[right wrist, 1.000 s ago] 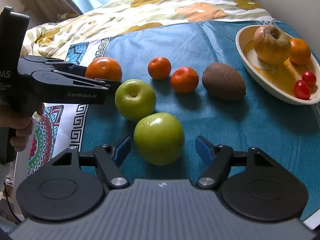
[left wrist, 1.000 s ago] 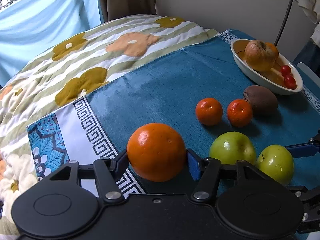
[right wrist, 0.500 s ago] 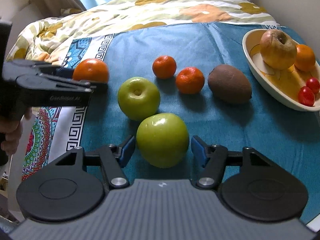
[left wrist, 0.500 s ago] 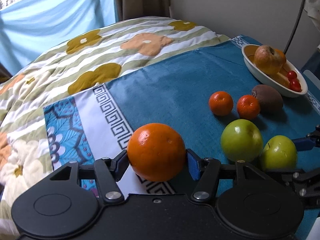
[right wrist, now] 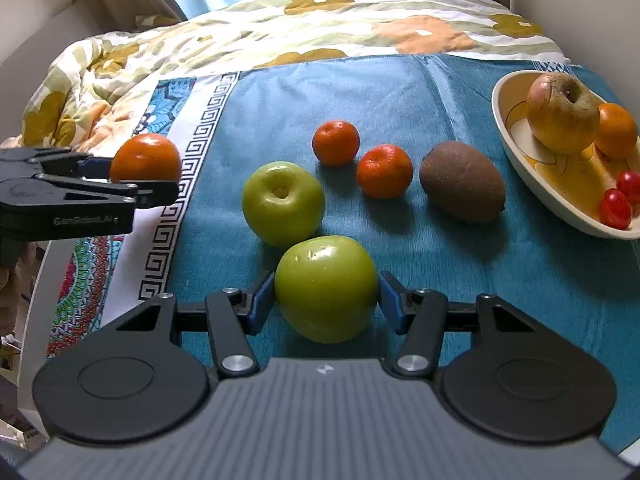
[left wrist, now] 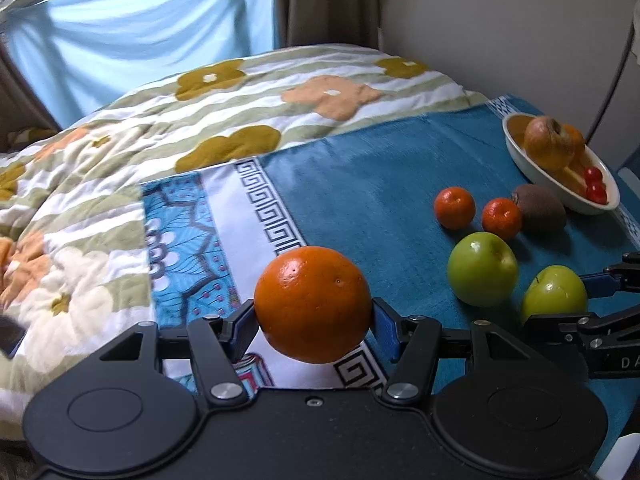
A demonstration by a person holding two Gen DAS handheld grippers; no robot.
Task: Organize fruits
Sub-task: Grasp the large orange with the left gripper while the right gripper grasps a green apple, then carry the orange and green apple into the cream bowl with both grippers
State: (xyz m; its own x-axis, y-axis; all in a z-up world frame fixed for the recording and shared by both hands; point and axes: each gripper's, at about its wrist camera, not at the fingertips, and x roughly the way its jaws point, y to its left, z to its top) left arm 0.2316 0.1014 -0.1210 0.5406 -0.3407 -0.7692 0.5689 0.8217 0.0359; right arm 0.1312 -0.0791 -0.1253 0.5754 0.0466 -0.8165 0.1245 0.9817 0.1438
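The left gripper (left wrist: 314, 322) clamps an orange (left wrist: 313, 304), held off the cloth (left wrist: 380, 200). The right gripper (right wrist: 327, 300) has just been closing around a green apple (right wrist: 326, 288); its pads seem to touch both sides. A second apple (right wrist: 283, 203) sits just beyond it, and the bowl (right wrist: 516, 148) lies far right.

near apple (right wrist: 326, 288) in front, on the cloth (right wrist: 420, 92) | second apple (right wrist: 283, 202) just behind it, to its left | two mandarins (right wrist: 335, 143) behind, side by side | kiwi (right wrist: 462, 181) right of them | bowl (right wrist: 508, 136) far right, holding fruit | orange (right wrist: 146, 158) far left | quilt (right wrist: 280, 24) behind all
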